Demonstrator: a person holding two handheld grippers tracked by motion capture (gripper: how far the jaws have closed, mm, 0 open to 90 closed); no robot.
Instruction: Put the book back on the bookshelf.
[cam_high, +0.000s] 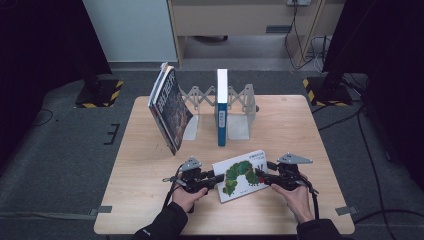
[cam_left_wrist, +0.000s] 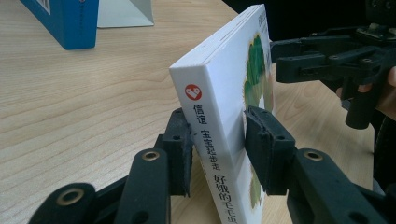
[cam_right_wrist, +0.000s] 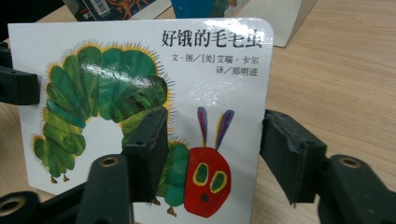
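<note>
- High view: book (cam_high: 240, 175) at the near edge of the surface (cam_high: 150, 190), between both hands, cover tipped up, long axis running side to side from one gripper to the other.
- Left gripper (cam_high: 216, 178) at the spine end, right gripper (cam_high: 262, 178) at the free end; equally near, one at each short side.
- Rack (cam_high: 240, 100) well beyond, away from the person, with a blue book (cam_high: 221, 107) upright in it and leaning books (cam_high: 167, 107) at its left; likely goal, so next move probably away from the person and up onto an edge.
- Left gripper view: spine of the book (cam_left_wrist: 219, 93) edge-on, left gripper (cam_left_wrist: 219, 149) part closed with a pad pressed on each cover, firm hold; right gripper (cam_left_wrist: 280, 58) seen at the far edge.
- Right gripper view: cover of the book (cam_right_wrist: 210, 84) face-on instead, right gripper (cam_right_wrist: 210, 149) part open, one jaw across the caterpillar picture, the other just off the free edge; cannot tell whether its pads press.
- Thickness of the book plain from the left gripper view alone; gap to the rack plain from the high view alone.
</note>
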